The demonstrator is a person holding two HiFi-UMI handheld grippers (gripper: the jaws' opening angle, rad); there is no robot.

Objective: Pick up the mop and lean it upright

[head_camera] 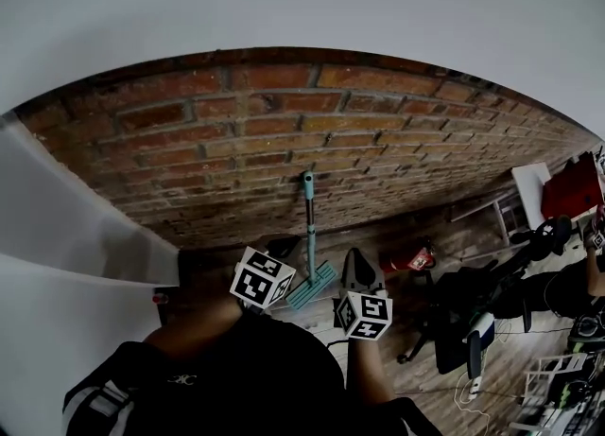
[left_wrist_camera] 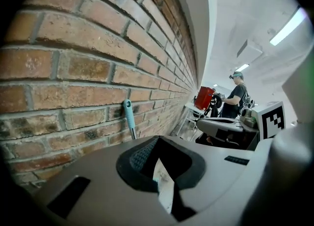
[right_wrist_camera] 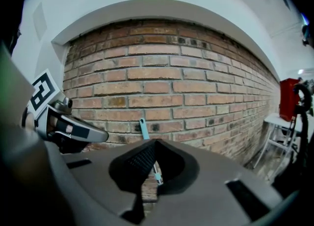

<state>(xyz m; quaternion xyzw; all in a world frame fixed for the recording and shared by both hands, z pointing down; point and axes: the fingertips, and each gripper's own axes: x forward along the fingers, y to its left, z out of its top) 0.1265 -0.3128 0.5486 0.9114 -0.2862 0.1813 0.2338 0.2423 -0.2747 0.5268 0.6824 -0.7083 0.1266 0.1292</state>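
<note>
The mop stands upright against the brick wall. Its teal handle rests on the bricks and its flat teal head sits on the floor. The handle's top also shows in the left gripper view and in the right gripper view. My left gripper and my right gripper hover side by side just short of the mop head, apart from it. Both grippers' jaws look shut with nothing held, left and right. Each gripper sees the other beside it.
A red fire extinguisher lies on the floor right of the mop. Further right are a black office chair, a white stool and a red cabinet. A person stands in the distance. A white wall closes the left.
</note>
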